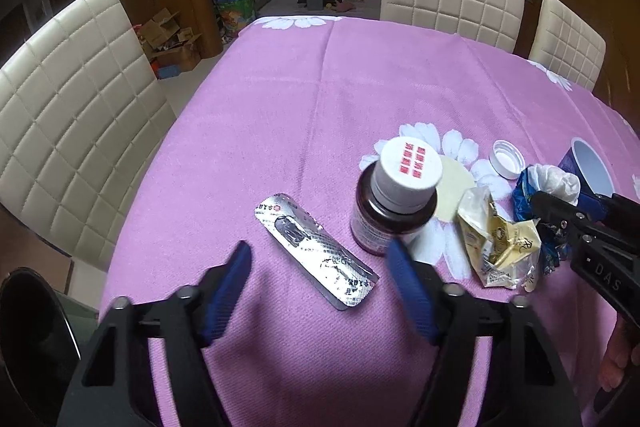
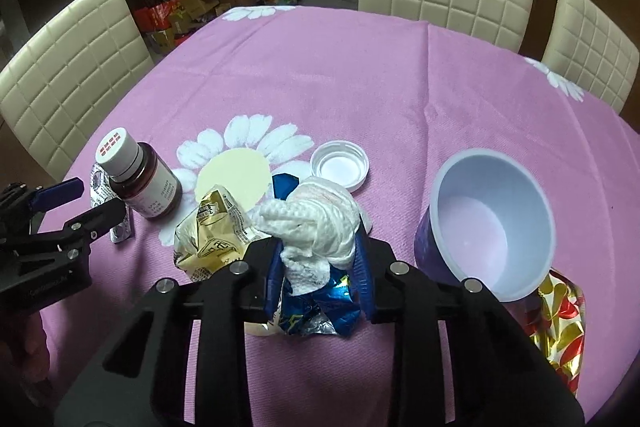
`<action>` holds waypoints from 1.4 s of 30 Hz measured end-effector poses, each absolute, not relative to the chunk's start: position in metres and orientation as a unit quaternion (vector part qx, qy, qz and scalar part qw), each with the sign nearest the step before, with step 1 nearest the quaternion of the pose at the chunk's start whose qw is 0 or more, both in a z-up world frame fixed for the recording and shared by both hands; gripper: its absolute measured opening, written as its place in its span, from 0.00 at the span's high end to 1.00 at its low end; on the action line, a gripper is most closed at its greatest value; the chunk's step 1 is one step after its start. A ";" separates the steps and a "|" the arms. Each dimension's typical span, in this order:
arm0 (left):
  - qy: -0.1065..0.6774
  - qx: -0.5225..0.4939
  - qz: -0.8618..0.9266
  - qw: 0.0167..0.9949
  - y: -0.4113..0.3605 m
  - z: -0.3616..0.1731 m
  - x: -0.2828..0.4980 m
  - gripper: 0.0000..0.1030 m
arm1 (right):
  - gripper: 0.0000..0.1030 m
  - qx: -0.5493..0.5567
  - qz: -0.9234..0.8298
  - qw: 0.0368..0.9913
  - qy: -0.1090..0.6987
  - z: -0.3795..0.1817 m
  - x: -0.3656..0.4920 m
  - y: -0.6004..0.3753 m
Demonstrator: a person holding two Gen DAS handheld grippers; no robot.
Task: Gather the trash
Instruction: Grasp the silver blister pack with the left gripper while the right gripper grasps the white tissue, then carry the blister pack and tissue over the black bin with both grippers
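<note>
Right hand-held gripper (image 2: 316, 267) | clamped on tissue wad (image 2: 316, 223) | left (image 1: 320, 287) open

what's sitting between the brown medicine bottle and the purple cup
In the right wrist view, between the brown bottle and purple cup: gold wrapper, white tissue wad, blue wrapper and white cap.

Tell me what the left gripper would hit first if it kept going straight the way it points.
Most likely the silver foil blister strip lying flat on the pink tablecloth, between the left gripper's open jaws; depth is hard to judge.
</note>
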State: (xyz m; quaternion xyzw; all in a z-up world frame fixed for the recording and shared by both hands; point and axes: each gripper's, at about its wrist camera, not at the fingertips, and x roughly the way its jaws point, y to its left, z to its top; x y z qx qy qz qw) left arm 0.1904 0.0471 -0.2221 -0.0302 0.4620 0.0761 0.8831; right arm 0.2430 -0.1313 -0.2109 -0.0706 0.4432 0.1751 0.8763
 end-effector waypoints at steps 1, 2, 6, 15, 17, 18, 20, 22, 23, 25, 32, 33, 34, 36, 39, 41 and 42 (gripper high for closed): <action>0.469 -0.033 0.069 0.880 0.047 -0.224 0.191 0.60 | 0.70 -0.074 0.175 0.878 0.440 -0.210 0.241 -0.130; 0.474 -0.039 0.063 0.878 0.047 -0.225 0.190 0.69 | 0.70 -0.077 0.176 0.878 0.438 -0.209 0.240 -0.129; 0.477 -0.047 0.053 0.876 0.046 -0.225 0.185 0.87 | 0.70 -0.075 0.174 0.880 0.435 -0.205 0.238 -0.129; 0.445 -0.041 0.054 0.893 0.048 -0.198 0.161 0.89 | 0.70 -0.087 0.170 0.889 0.417 -0.186 0.215 -0.128; 0.439 -0.043 0.054 0.896 0.050 -0.192 0.154 0.89 | 0.70 -0.087 0.172 0.890 0.413 -0.180 0.208 -0.128; 0.436 -0.043 0.055 0.897 0.050 -0.189 0.151 0.89 | 0.70 -0.088 0.172 0.891 0.411 -0.178 0.205 -0.127; 0.431 -0.043 0.056 0.900 0.051 -0.184 0.143 0.89 | 0.70 -0.090 0.176 0.890 0.410 -0.173 0.196 -0.126; 0.427 -0.044 0.055 0.901 0.051 -0.179 0.134 0.89 | 0.70 -0.095 0.181 0.889 0.409 -0.170 0.186 -0.124; 0.425 -0.044 0.055 0.902 0.051 -0.177 0.129 0.89 | 0.70 -0.097 0.182 0.889 0.409 -0.170 0.183 -0.123; 0.421 -0.044 0.056 0.904 0.052 -0.173 0.120 0.89 | 0.70 -0.098 0.188 0.889 0.407 -0.166 0.173 -0.119; 0.397 -0.036 0.075 0.914 0.062 -0.156 0.084 0.89 | 0.70 -0.114 0.219 0.889 0.385 -0.149 0.147 -0.093; 0.393 -0.035 0.078 0.916 0.063 -0.153 0.080 0.89 | 0.70 -0.117 0.225 0.889 0.381 -0.146 0.144 -0.088; 0.388 -0.033 0.083 0.918 0.065 -0.150 0.074 0.89 | 0.70 -0.120 0.230 0.889 0.378 -0.144 0.141 -0.083; 0.380 -0.032 0.090 0.920 0.071 -0.145 0.066 0.89 | 0.70 -0.126 0.240 0.888 0.371 -0.141 0.136 -0.072; 0.372 -0.034 0.104 0.922 0.081 -0.139 0.056 0.89 | 0.70 -0.136 0.256 0.887 0.361 -0.135 0.130 -0.057; 0.366 -0.035 0.118 0.922 0.090 -0.136 0.048 0.89 | 0.70 -0.142 0.265 0.886 0.354 -0.132 0.124 -0.047; 0.364 -0.035 0.123 0.923 0.093 -0.134 0.045 0.89 | 0.70 -0.148 0.271 0.885 0.349 -0.131 0.122 -0.040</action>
